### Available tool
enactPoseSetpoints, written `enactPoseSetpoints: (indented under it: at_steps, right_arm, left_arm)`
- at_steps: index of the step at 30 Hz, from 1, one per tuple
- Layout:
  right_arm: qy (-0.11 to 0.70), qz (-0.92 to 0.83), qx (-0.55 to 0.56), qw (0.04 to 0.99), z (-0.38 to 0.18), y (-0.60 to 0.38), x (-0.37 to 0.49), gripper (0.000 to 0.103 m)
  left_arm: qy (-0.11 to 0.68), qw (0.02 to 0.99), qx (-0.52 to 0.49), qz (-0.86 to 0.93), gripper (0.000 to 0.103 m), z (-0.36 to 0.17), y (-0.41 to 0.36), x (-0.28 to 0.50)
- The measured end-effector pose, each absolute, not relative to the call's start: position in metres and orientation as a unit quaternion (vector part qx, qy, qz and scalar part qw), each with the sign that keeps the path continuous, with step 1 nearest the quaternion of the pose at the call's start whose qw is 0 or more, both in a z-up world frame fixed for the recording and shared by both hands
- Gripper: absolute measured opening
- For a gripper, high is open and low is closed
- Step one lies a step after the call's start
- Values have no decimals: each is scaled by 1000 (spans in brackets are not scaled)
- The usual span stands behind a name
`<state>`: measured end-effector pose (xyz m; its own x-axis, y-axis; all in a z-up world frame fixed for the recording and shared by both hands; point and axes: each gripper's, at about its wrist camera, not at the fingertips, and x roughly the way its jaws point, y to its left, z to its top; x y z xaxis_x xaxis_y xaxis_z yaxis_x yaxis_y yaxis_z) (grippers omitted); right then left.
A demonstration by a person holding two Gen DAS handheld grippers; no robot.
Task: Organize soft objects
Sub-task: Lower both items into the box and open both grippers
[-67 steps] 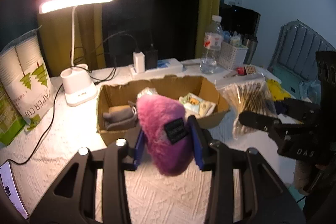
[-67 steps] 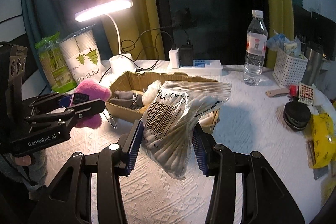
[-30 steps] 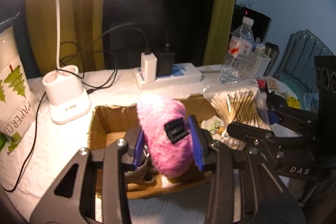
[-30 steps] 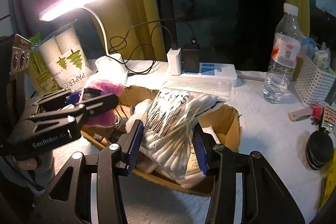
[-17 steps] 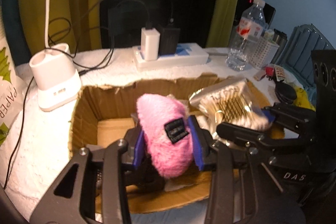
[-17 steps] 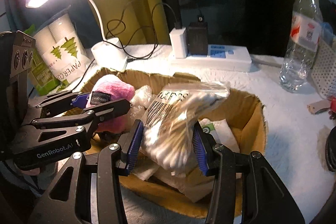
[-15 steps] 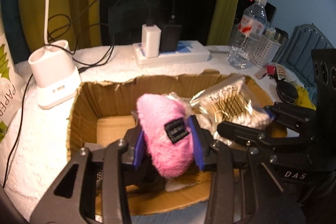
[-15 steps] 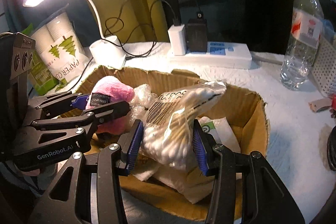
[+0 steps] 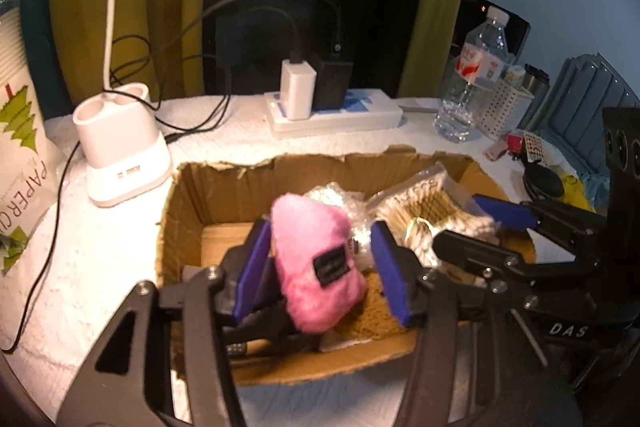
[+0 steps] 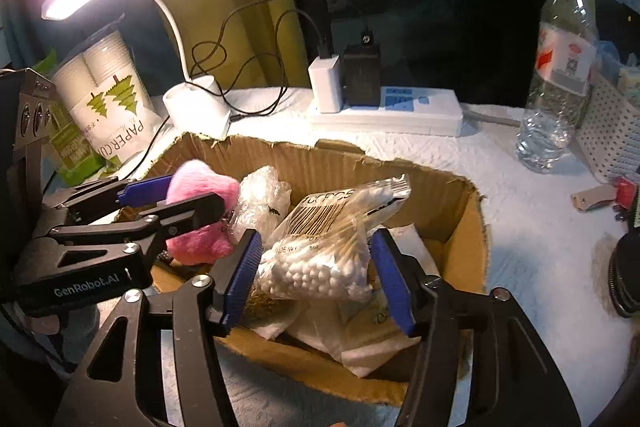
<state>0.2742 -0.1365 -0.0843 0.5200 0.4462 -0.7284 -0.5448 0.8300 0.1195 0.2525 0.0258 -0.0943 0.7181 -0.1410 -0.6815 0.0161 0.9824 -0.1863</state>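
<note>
Pink plush toy (image 9: 316, 267) sits loose between your spread left gripper (image 9: 320, 267) over the cardboard box (image 10: 328, 155); your right gripper (image 10: 316, 271), released, straddles the barcoded swab bag (image 10: 332, 247). "PAPER CUP" sleeve (image 10: 116, 107) stands far left.

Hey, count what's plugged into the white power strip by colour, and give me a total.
White chargers: 1
Black chargers: 1
Total on the power strip: 2
</note>
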Motion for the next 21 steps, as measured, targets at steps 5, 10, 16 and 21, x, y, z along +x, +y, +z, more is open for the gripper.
enactPoseSetpoints:
  at_steps: [5,10,16,21]
  right_arm:
    - [388,276,-61,877,-74,-144,260,66]
    - [377,269,-63,884,-63,-150,243,66]
    - [360,263,-66,893,-49,-156,218,67]
    - [343,255,-66,901,-35,-163,194,67]
  left_arm:
    - [358,929,-84,-38,70,-82,26,237]
    - [342,936,-81,-30,72,-68,24,217]
    - [319,944,-77,-28,82,-51,23,190]
    - [303,950,-71,-20,88,-39,22,165]
